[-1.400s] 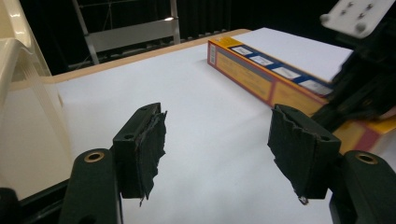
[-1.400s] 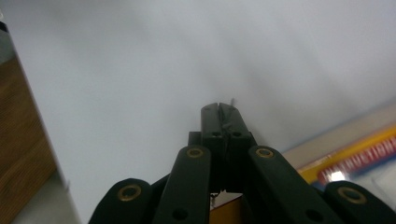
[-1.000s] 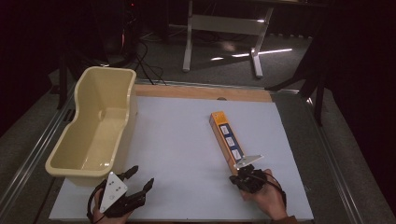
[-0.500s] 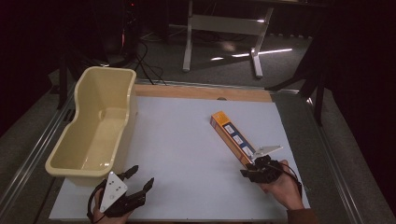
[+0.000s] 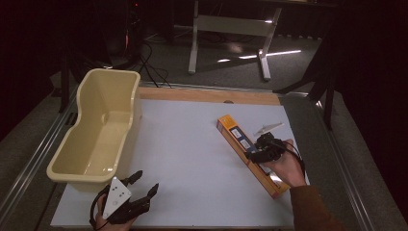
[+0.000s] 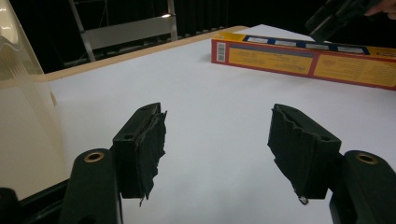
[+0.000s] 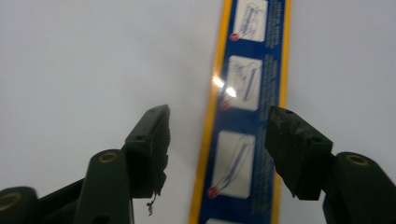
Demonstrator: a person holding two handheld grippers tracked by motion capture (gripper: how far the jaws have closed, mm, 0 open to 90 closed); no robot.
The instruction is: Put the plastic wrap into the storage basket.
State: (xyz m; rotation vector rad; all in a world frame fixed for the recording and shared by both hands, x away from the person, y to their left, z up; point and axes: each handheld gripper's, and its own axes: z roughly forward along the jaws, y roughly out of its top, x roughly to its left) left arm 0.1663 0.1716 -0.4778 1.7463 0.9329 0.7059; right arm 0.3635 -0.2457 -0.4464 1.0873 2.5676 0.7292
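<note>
Holding right tongs [image 5: 254, 155] spread, just opening, above the box [image 5: 234, 135] between them; left tongs [image 5: 143, 183] spread, empty.

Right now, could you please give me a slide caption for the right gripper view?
Right tool, jaws just opened, hovers above the long yellow-and-blue box lying flat on the white table.

A cream plastic tub [image 5: 98, 132] sits at the left edge of the white table sheet [image 5: 187, 159]; a wooden strip [image 5: 207, 95] borders the sheet's far side; beyond, a grey metal stand [image 5: 231, 29] rises from the dark floor.
</note>
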